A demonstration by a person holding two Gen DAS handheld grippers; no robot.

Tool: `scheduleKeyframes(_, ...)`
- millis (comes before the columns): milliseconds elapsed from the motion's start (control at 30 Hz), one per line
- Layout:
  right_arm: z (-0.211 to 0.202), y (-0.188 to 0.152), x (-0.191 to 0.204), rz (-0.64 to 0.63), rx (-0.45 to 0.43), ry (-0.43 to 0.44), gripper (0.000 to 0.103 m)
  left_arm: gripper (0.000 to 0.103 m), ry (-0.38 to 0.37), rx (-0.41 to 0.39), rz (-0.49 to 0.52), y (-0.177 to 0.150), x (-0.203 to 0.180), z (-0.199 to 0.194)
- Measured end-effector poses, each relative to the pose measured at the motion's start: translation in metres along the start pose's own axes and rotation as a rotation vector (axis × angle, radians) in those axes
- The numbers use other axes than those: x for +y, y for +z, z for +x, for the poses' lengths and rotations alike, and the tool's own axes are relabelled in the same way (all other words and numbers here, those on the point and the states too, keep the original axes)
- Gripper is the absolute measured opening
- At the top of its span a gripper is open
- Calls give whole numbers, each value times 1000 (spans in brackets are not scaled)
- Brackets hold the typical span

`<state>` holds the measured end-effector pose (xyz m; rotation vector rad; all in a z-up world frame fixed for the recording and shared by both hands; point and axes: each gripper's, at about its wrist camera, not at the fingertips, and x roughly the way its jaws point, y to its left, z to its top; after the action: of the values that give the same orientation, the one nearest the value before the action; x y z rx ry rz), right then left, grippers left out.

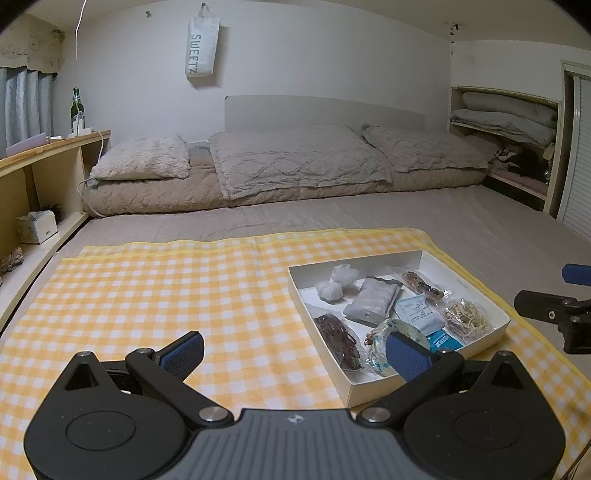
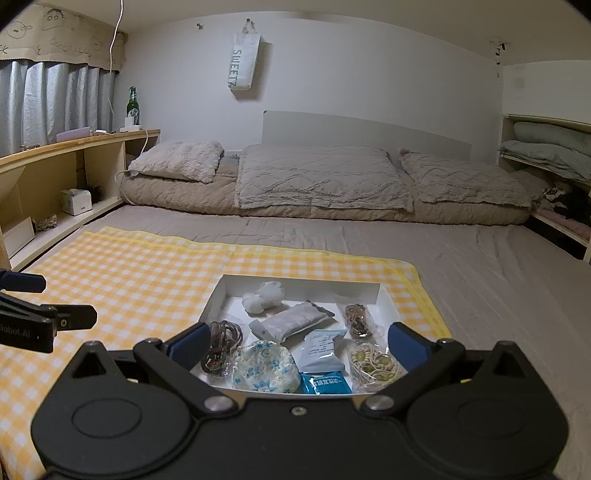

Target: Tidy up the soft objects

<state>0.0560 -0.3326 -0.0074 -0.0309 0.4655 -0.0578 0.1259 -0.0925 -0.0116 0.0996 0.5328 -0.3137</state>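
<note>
Bagged soft items (image 2: 266, 365) in white tray (image 2: 303, 286), near edge hidden; both jaws spread, empty.

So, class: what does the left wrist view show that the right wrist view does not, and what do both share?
Only the left wrist view shows the open left gripper head-on, the door at the far right, and the right gripper from the side.

Only the right wrist view shows the open right gripper head-on above the box, and the drawings on the valance over the curtain.

Both share the box, the checked cloth, the pillows, the bottle and the hanging bag.
</note>
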Motion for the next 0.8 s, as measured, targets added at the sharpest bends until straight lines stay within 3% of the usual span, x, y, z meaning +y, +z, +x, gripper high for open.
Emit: scheduleKeyframes(800, 0, 0, 0, 0, 0, 1, 103, 103, -1, 2, -1, 0, -1, 0)
